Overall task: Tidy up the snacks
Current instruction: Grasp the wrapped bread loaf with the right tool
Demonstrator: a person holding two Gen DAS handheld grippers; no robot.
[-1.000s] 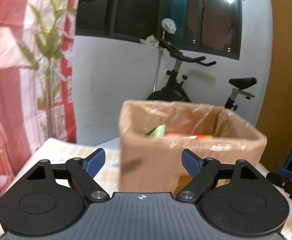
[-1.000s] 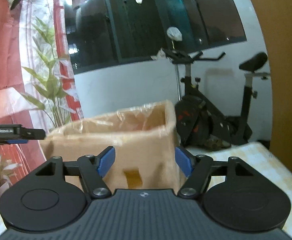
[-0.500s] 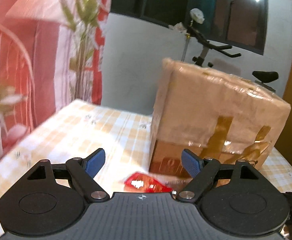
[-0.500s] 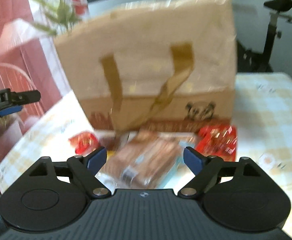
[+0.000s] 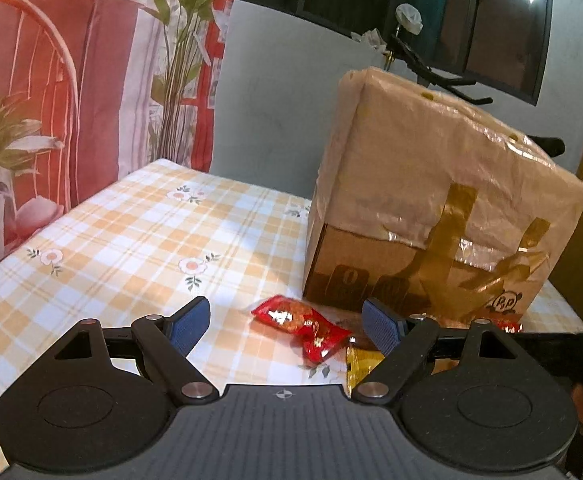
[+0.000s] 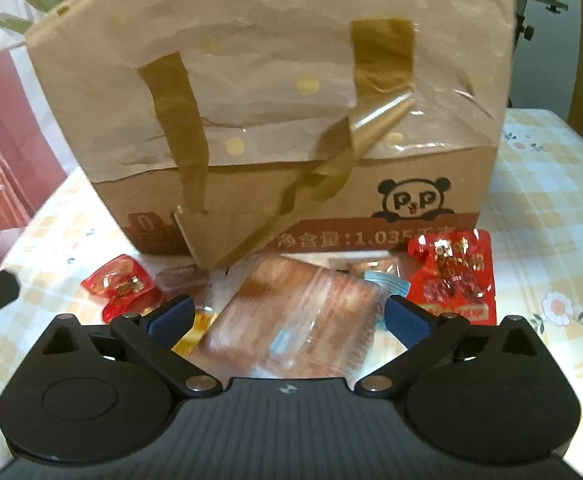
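Right gripper (image 6: 287, 318) has just spread wide, empty, above the brown snack pack (image 6: 291, 320) lying before the cardboard box (image 6: 275, 100). Left gripper (image 5: 285, 324) hangs released over the red candy wrapper (image 5: 303, 326) on the tabletop (image 5: 131, 240).

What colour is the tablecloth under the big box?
The tablecloth is yellow-and-white checked with little flowers, seen best in the left wrist view.

Tan cardboard box (image 6: 275, 92) with brown tape strips and a black panda logo; shiny red snack packet (image 5: 303, 326) with gold print; bench (image 5: 131, 248) cloth checked orange, yellow and white with small flowers; curtain (image 5: 103, 80) red and pink
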